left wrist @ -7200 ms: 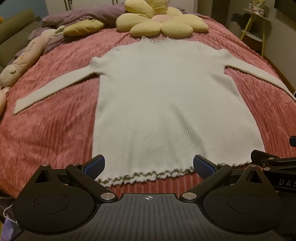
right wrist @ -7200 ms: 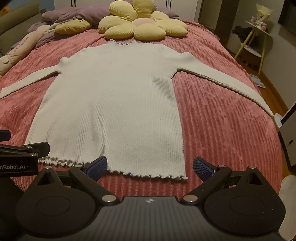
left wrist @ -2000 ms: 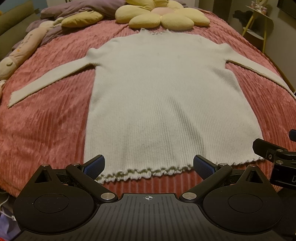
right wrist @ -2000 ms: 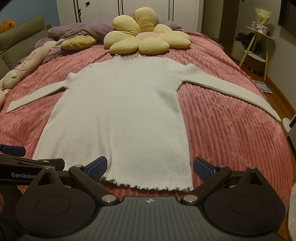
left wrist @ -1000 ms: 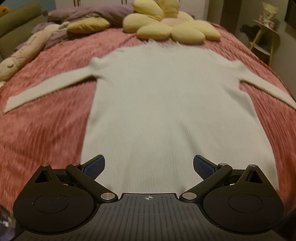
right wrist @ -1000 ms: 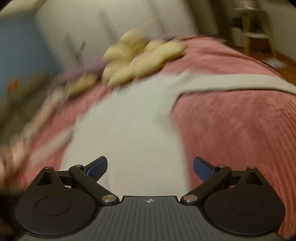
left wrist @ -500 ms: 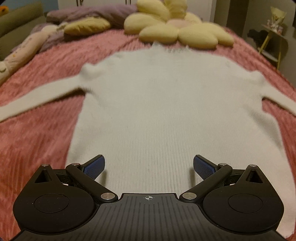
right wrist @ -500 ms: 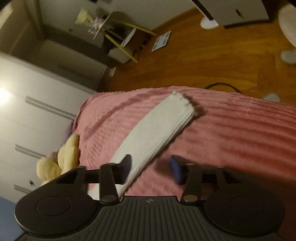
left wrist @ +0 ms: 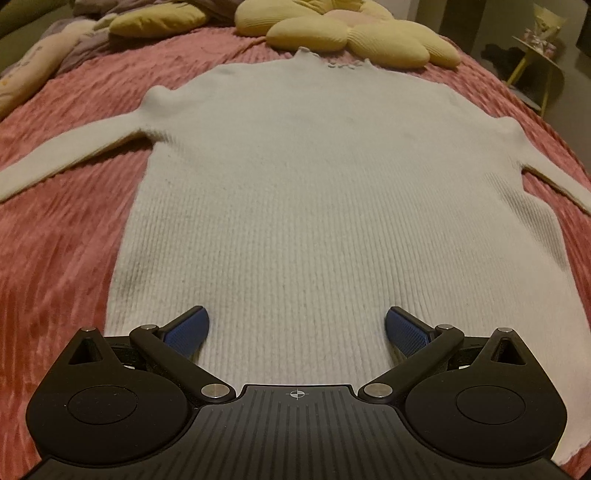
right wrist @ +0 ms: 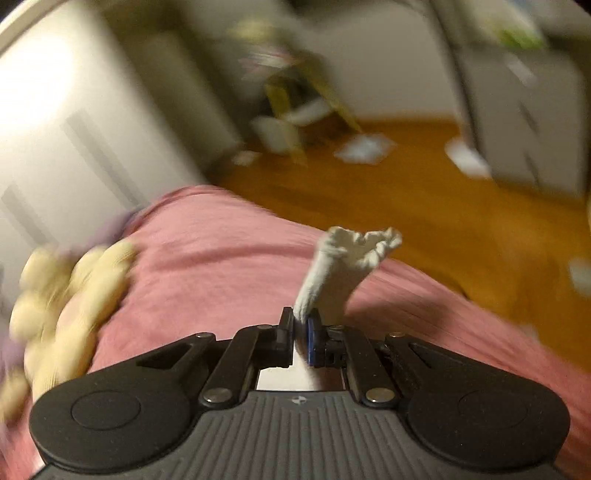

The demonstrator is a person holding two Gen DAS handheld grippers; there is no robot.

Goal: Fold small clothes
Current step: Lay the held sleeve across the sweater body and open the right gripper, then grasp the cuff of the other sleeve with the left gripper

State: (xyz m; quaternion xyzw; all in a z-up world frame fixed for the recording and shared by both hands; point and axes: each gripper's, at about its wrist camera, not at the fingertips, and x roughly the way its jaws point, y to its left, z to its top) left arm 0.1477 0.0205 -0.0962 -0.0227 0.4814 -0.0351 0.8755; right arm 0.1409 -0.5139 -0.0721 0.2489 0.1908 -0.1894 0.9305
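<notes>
Lying flat and face up on the pink ribbed bedspread [left wrist: 55, 258], the white ribbed sweater [left wrist: 314, 192] has its body spread out, frilled collar [left wrist: 332, 61] at the far end just below the yellow flower-shaped cushion [left wrist: 354, 33]. Its one sleeve [left wrist: 70, 155] stretches out sideways toward the left edge of the left wrist view, flat on the spread. The left gripper [left wrist: 294, 334] hangs above the lower part of the sweater body, blue pads [left wrist: 186, 330] wide apart, nothing between them (contact with the knit can't be told). The right gripper [right wrist: 301, 334] has just been closing and now pinches the other sleeve [right wrist: 332, 273] near its cuff; the frilled cuff end [right wrist: 364, 245] sticks up past the fingertips, lifted off the bedspread [right wrist: 221, 251]. Right wrist view is badly motion-blurred: wooden floor [right wrist: 424, 199], a white wardrobe [right wrist: 74, 110] and a yellow-legged stand [right wrist: 295, 99] behind, the flower cushion [right wrist: 66, 306] smeared at left. A plain yellow pillow [left wrist: 155, 20] lies beside the cushion at the head of the bed.
</notes>
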